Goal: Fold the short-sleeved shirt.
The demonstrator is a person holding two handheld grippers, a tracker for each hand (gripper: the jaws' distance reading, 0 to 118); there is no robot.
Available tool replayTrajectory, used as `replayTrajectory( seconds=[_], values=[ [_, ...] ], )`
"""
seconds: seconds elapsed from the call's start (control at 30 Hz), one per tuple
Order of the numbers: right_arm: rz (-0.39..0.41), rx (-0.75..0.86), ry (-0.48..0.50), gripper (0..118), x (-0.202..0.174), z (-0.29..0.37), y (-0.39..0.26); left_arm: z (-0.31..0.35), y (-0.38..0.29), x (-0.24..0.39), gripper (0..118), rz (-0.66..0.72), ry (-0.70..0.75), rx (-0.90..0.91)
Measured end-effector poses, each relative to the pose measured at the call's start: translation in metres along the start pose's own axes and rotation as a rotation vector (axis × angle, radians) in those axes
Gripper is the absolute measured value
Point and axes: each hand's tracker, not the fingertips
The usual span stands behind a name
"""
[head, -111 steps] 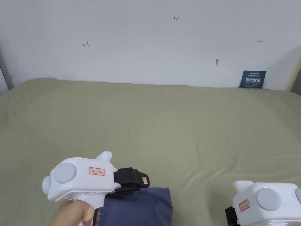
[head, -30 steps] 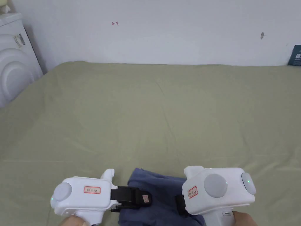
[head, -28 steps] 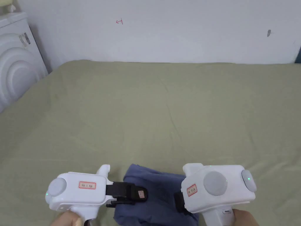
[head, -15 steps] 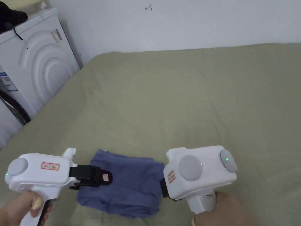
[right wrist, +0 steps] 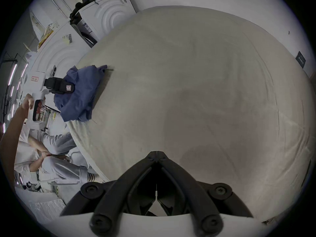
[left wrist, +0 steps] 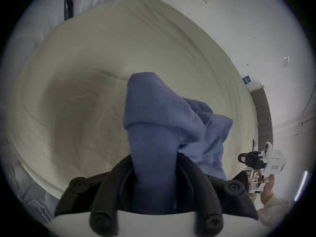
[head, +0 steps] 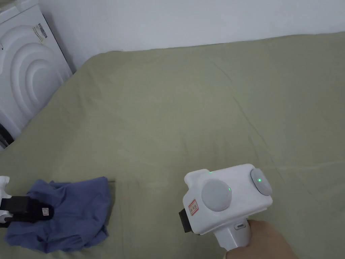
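The blue short-sleeved shirt [head: 64, 216] is lying as a rumpled bundle near the left corner of the bed, on the olive-green bed sheet [head: 188, 111]. In the head view it is seen at the lower left, and one part of it is being gripped by the left hand-held gripper [head: 30, 213], whose black jaws are reaching in from the left edge of the picture. In the left gripper view the blue cloth [left wrist: 153, 138] is being clamped between both jaws of the left hand-held gripper [left wrist: 153, 175], and the rest of the shirt is hanging and bunching to the right of them.

The right hand-held gripper [head: 183, 221] is being held by a hand [head: 266, 241] well apart from the shirt, above the bare sheet. In the right gripper view its jaws are seen pressed together at the tips [right wrist: 156, 155], and nothing is being held between them.

A white washing machine [head: 23, 81] is standing just beside the bed on the left, against the white wall [head: 202, 20]. In the right gripper view other people in light clothes [right wrist: 51, 155] are being seen beside the bed, partly blurred.
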Motion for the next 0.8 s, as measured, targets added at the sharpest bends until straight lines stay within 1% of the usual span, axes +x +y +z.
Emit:
replayTrajectory(
  seconds=[0.03,0.07,0.1,0.13,0.17,0.23,0.27,0.3,0.33,0.37,0.43,0.53,0.6,0.63,0.7,0.8],
  values=[
    [-0.003,0.001,0.002,0,0.002,0.001,-0.001,-0.002,-0.002,0.0,35,0.027,-0.02,-0.008],
    [-0.004,0.003,0.005,0,0.003,0.002,-0.002,-0.002,-0.005,0.005,56,0.019,-0.002,-0.004],
    [-0.003,0.005,0.005,0,0.003,0.004,-0.003,0.0,-0.007,0.007,79,-0.008,0.073,0.007],
    [0.003,0.005,0.01,0,0.004,0.008,-0.005,0.003,-0.01,0.013,98,-0.021,0.137,0.005],
    [0.007,0.007,0.015,0,0.005,0.011,-0.007,0.009,-0.009,0.007,106,-0.025,0.143,0.015],
    [0.013,0.013,0.018,0,0.008,0.018,-0.011,0.027,-0.011,0.01,103,0.015,0.145,0.061],
    [0.016,0.017,0.017,0,0.009,0.022,-0.013,0.04,-0.014,0.012,91,0.05,0.183,0.121],
    [0.017,0.022,0.012,0,0.01,0.025,-0.015,0.052,-0.017,0.009,70,0.075,0.224,0.17],
    [0.016,0.027,0.009,0,0.012,0.028,-0.017,0.063,-0.021,0.013,39,0.079,0.229,0.234],
    [0.015,0.03,0.011,0,0.013,0.032,-0.019,0.071,-0.025,0.021,1,0.088,0.258,0.266],
    [0.004,0.039,0.017,0,0.017,0.038,-0.022,0.074,-0.035,0.034,1,0.038,0.297,0.28],
    [-0.001,0.049,0.017,0,0.02,0.049,-0.031,0.067,-0.052,0.065,1,0.046,0.293,0.231],
    [-0.01,0.062,0.023,0,0.024,0.057,-0.037,0.059,-0.072,0.095,1,-0.013,0.312,0.258],
    [-0.015,0.065,0.023,0,0.026,0.062,-0.041,0.051,-0.082,0.113,1,0.008,0.29,0.251],
    [-0.018,0.078,0.022,0,0.033,0.07,-0.049,0.038,-0.099,0.14,1,-0.011,0.263,0.262],
    [-0.023,0.086,-0.002,0,0.049,0.084,-0.065,0.021,-0.124,0.189,1,-0.029,0.267,0.293]
  ],
)
